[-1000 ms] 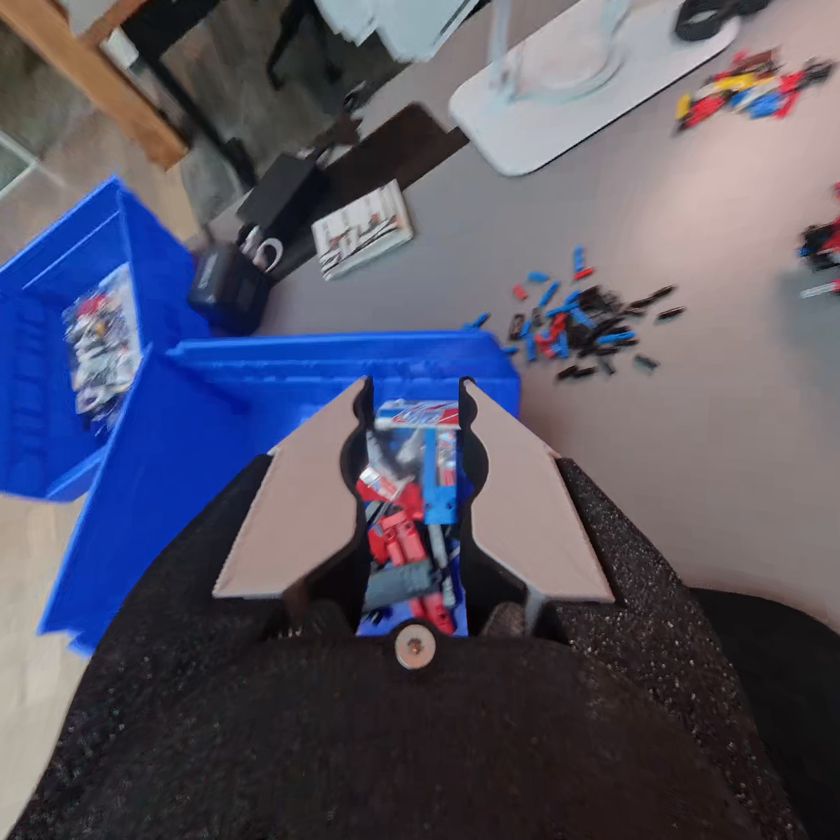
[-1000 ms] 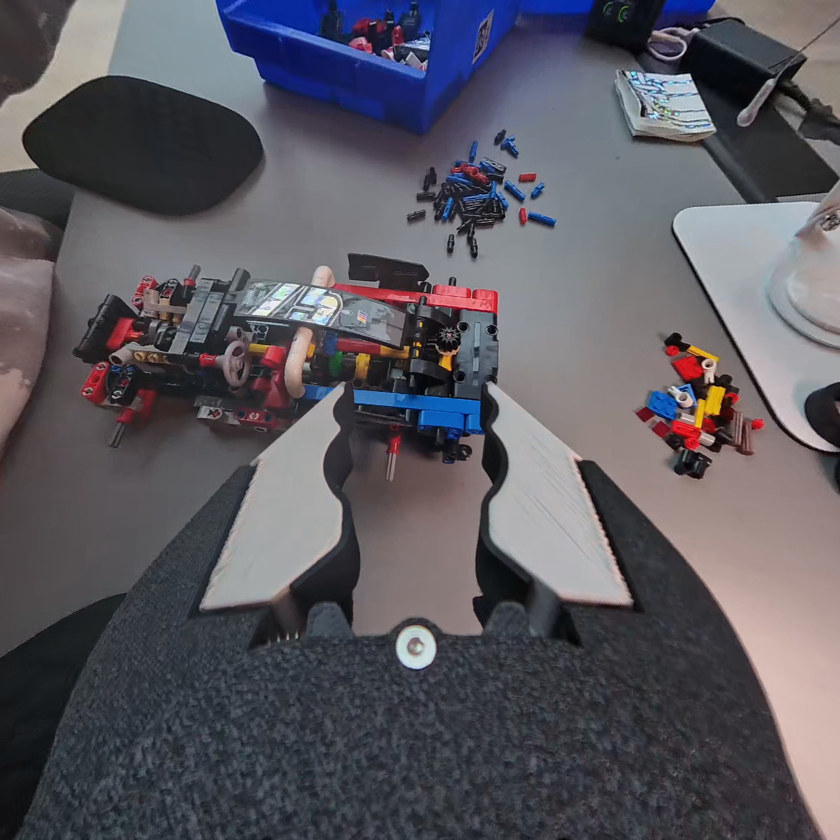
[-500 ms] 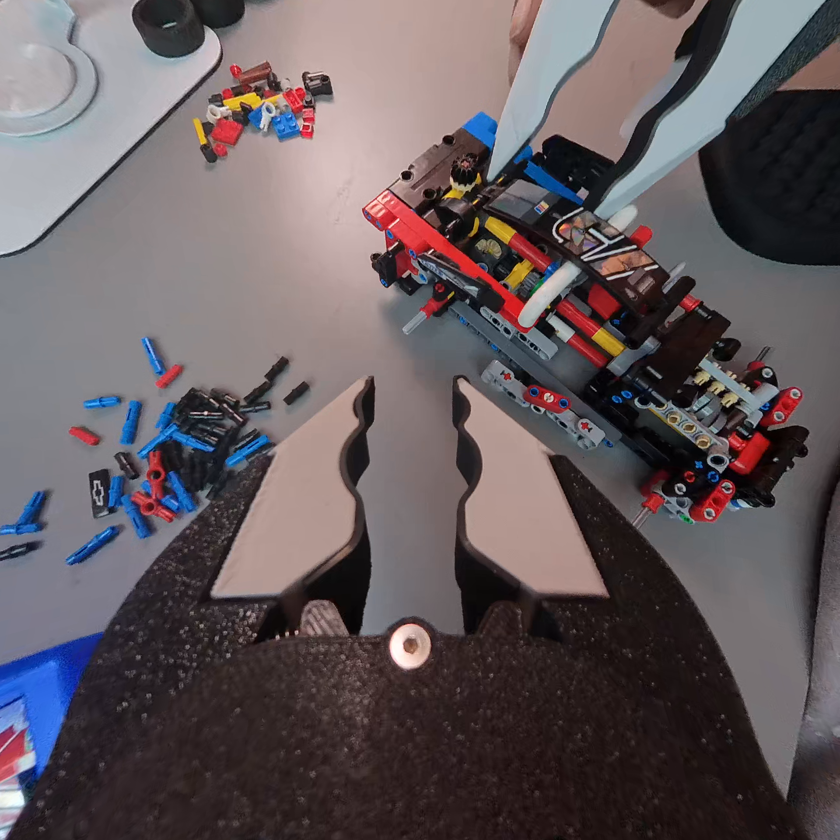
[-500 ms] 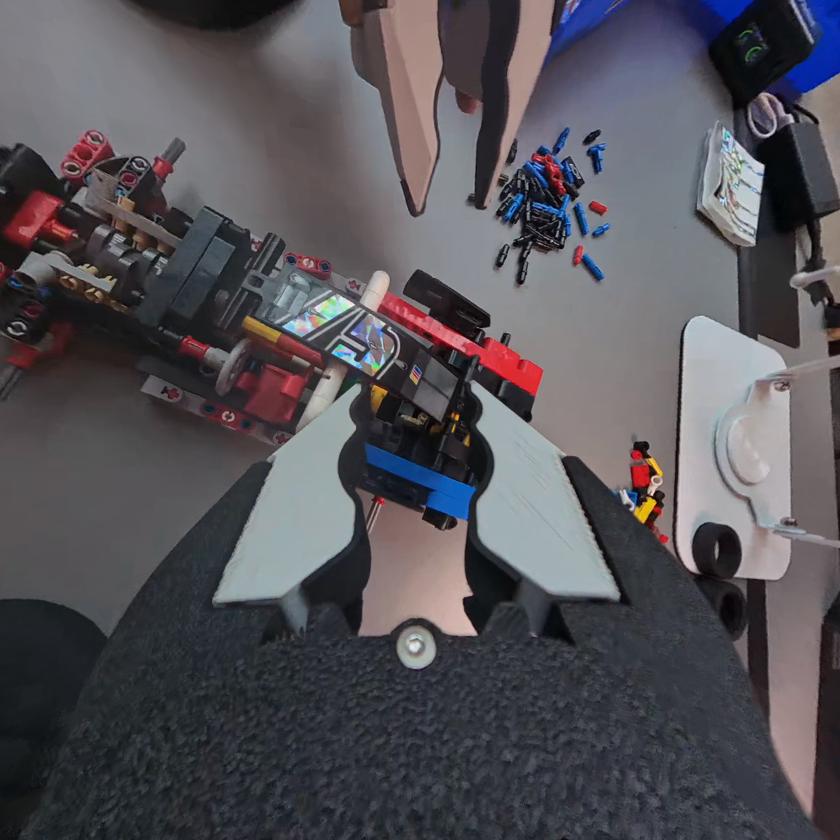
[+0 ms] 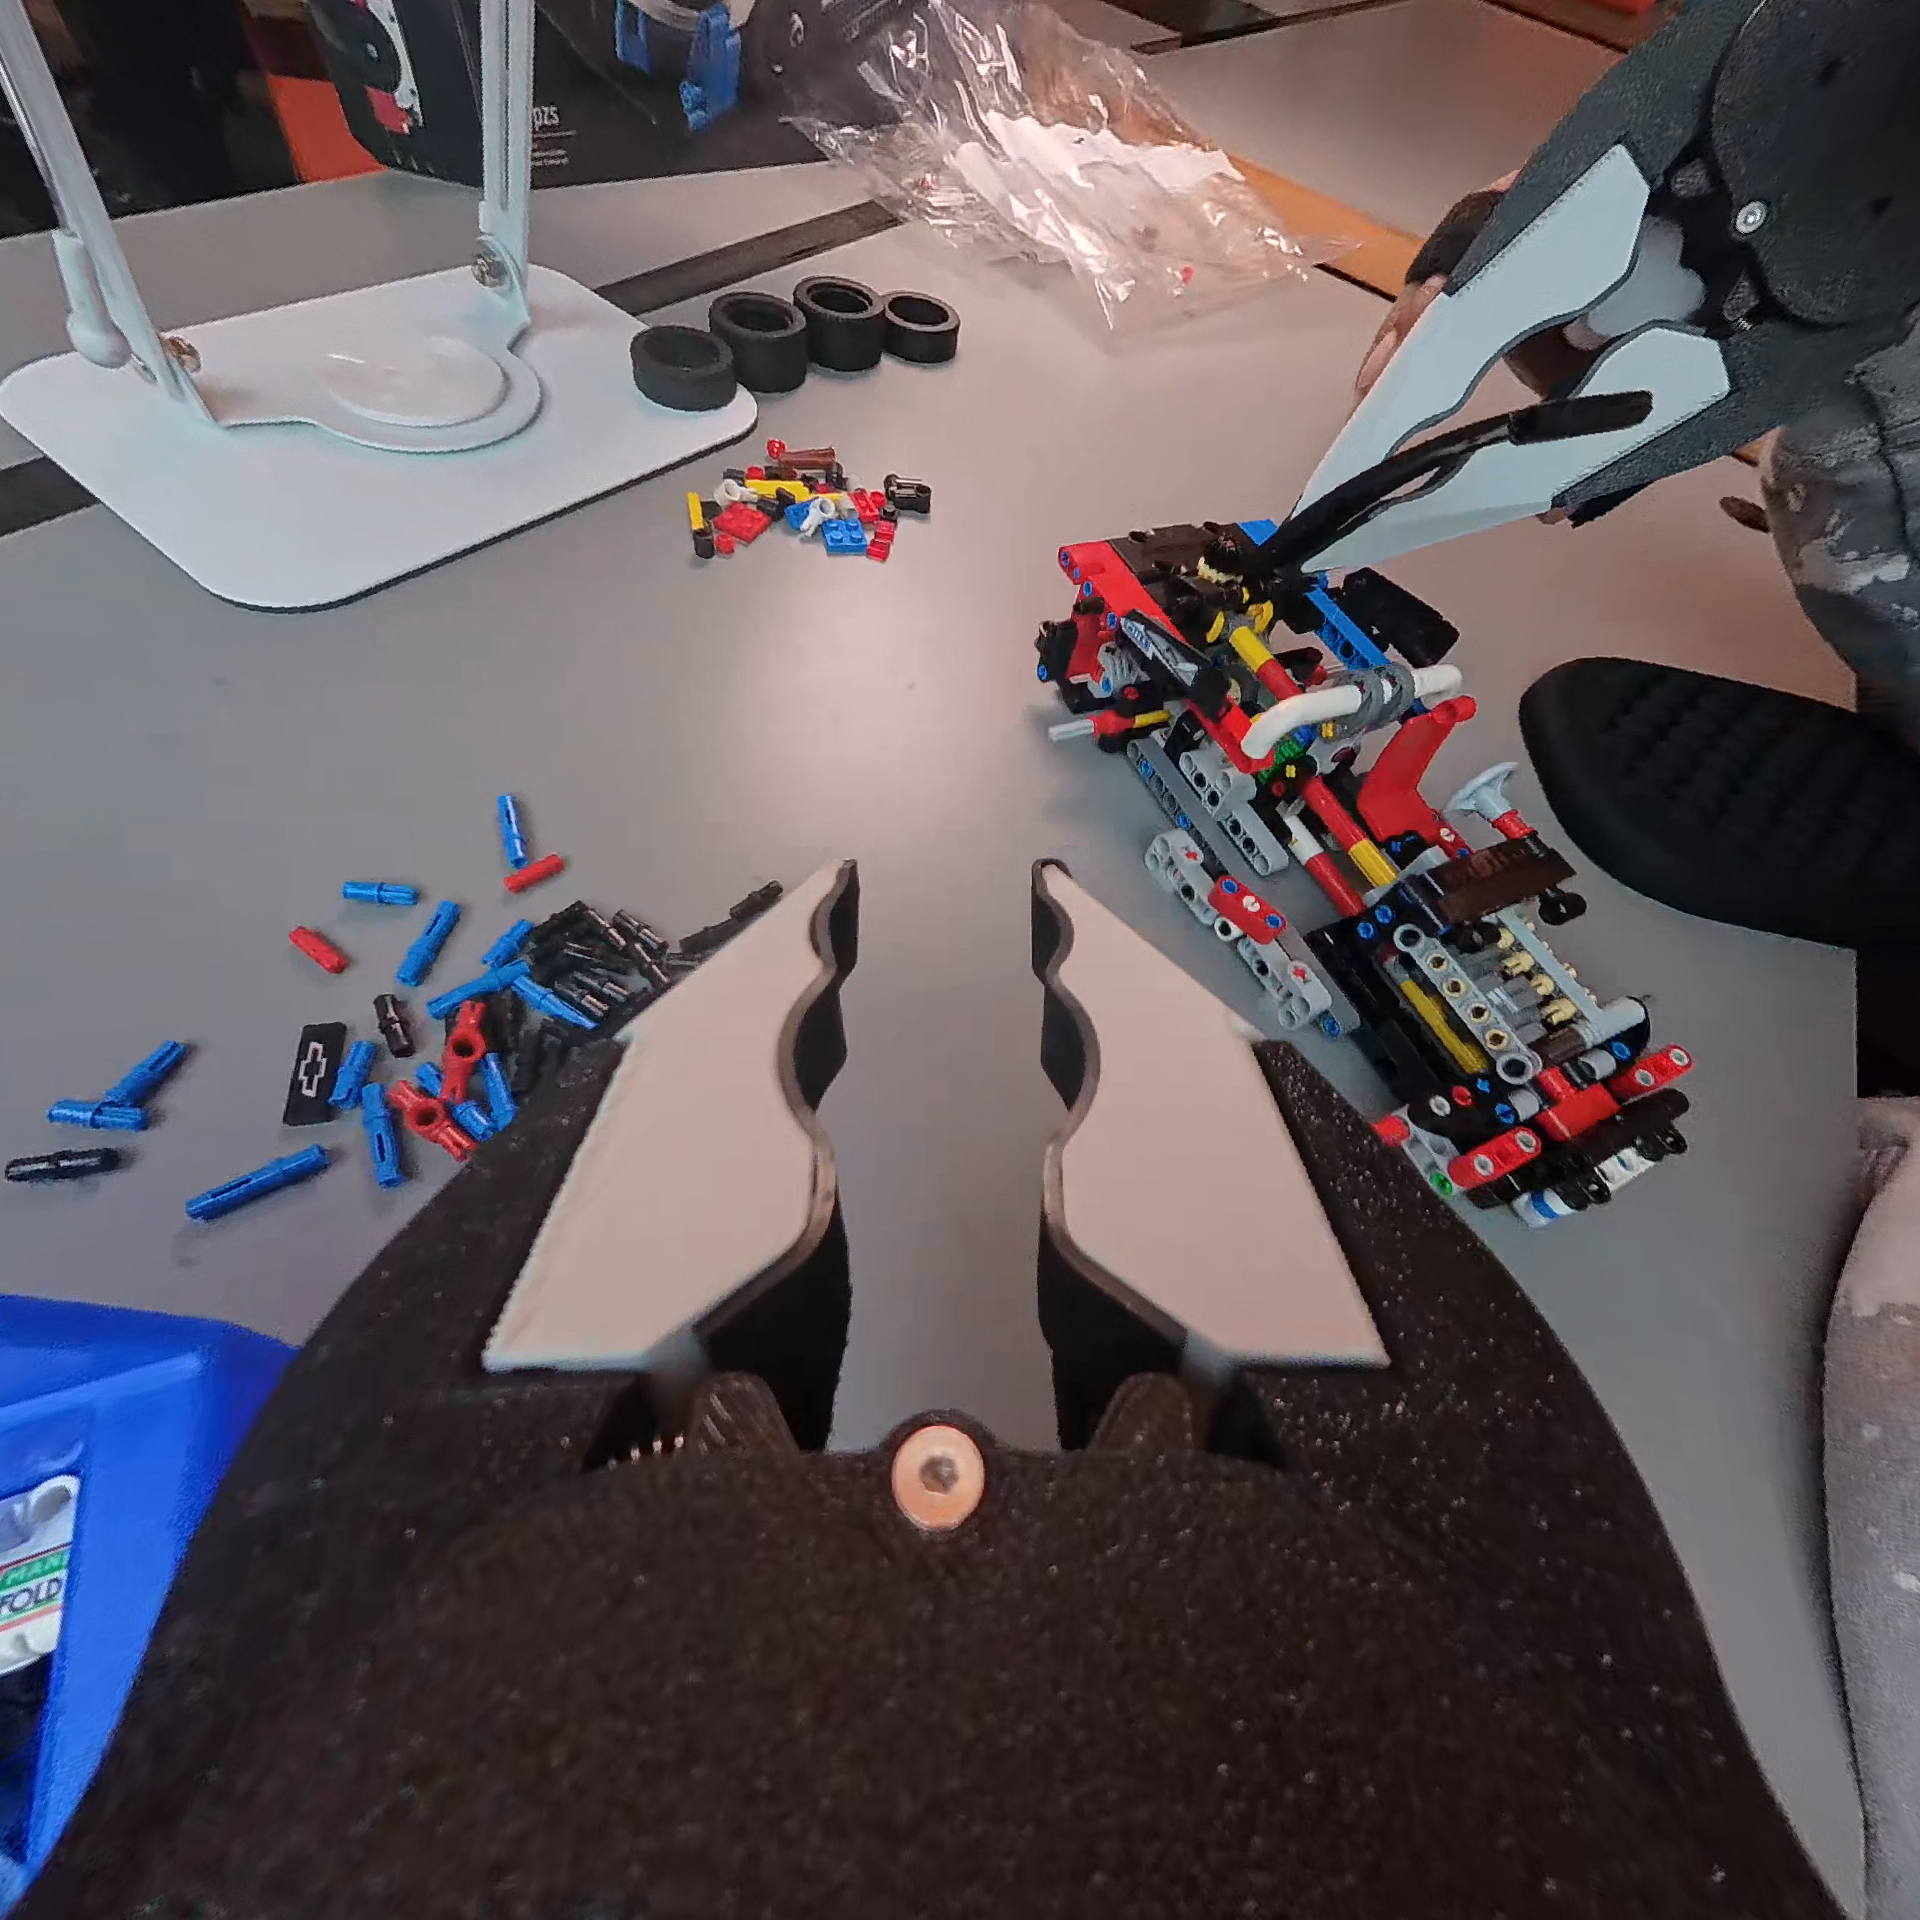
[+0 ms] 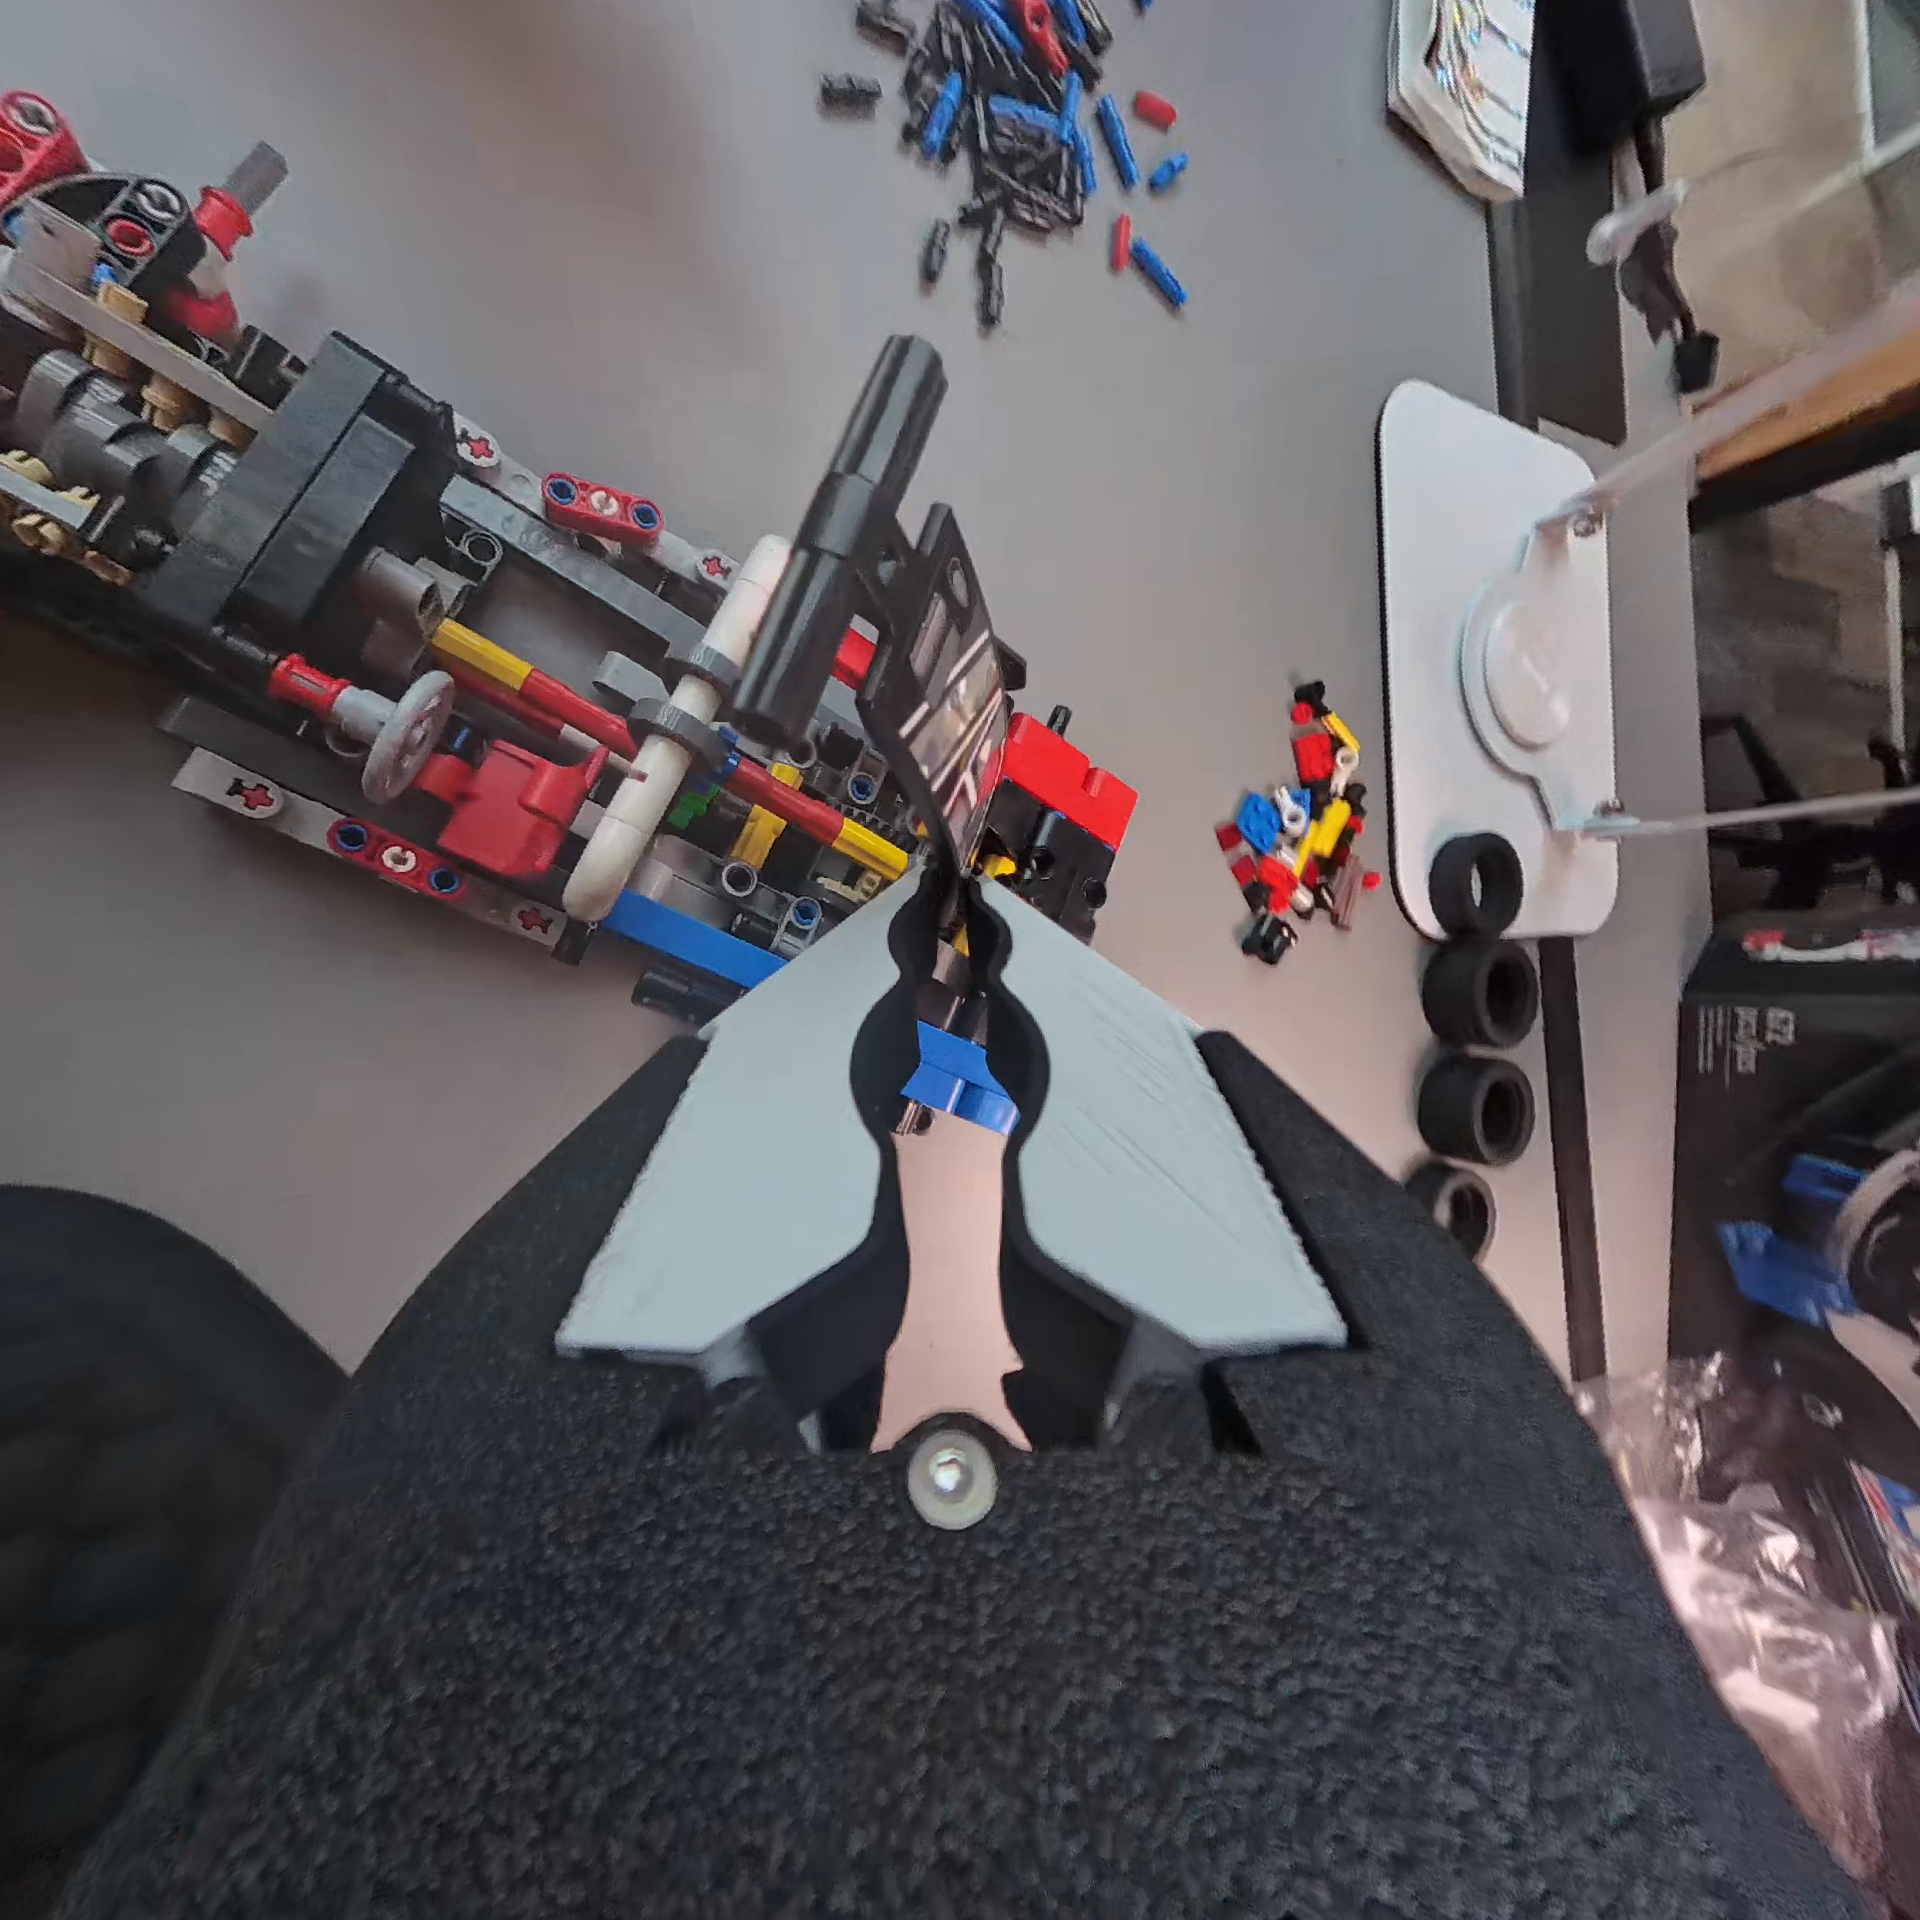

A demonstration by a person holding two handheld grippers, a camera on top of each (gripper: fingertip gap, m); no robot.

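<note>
A partly built brick car chassis (image 5: 1340, 831) in red, black, blue and yellow lies on the grey table; it also shows in the right wrist view (image 6: 468, 644). My right gripper (image 6: 943, 894) is shut on a thin black panel with a shiny sticker (image 6: 951, 675), which stands tilted up from the chassis's front end. In the left wrist view the right gripper (image 5: 1307, 540) comes down from the upper right with the panel (image 5: 1455, 457) edge-on between its fingers. My left gripper (image 5: 943, 878) is open and empty above bare table, just left of the chassis.
A pile of blue, black and red pins (image 5: 488, 997) lies left of the left gripper. Small coloured bricks (image 5: 805, 509), several black tyres (image 5: 790, 332), a white stand base (image 5: 364, 436) and a clear plastic bag (image 5: 1049, 177) lie farther off. A blue bin (image 5: 94, 1475) is at lower left, a black cushion (image 5: 1714, 790) at right.
My left gripper swung from over the blue bin to over the table beside the chassis. My right gripper moved onto the chassis's front, shut on the black panel and tilted it up.
</note>
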